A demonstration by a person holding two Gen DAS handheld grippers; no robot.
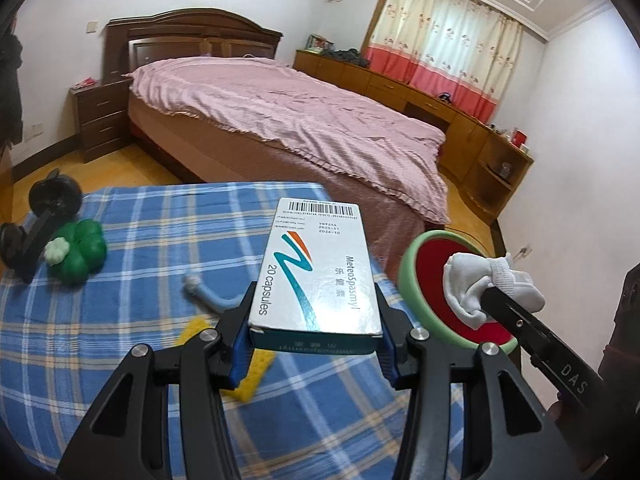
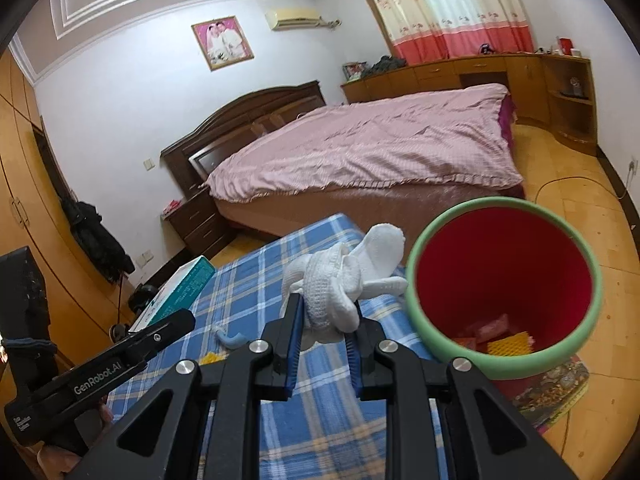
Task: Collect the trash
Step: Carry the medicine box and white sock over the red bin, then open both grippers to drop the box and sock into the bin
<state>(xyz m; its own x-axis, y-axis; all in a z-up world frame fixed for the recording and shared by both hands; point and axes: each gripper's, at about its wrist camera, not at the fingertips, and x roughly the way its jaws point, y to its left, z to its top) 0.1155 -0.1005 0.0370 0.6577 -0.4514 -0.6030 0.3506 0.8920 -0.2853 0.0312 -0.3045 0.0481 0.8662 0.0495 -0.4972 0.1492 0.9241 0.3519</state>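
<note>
Bedroom all around me: a big bed under a pink cover fills the middle, with a dark headboard behind it and pink-and-cream curtains on the far wall. Closer in, a blue plaid tablecloth covers the surface I'm working over.

On my left gripper, the fingers are clamped narrow on a medicine box, white with a teal and orange swoosh and "20 capsules" printed on it. It's lifted clear of the cloth, barcode end pointing away from me. From the right wrist view I can see the same box off to the left, teal side showing.

My right gripper has its blue pads squeezed on a crumpled white sock, bunched up and held above the cloth edge. From the left wrist view, that sock sits in front of the bin's mouth.

And there's the bin, green rim, red inside, just beside the table's right edge. Down at the bottom I can make out a yellow grid-patterned piece and some pinkish wrappers.

On the cloth: a green clover-shaped toy at the left, a yellow sponge-like piece under my left fingers, and a pale blue curved item near it, too blurred to name.
</note>
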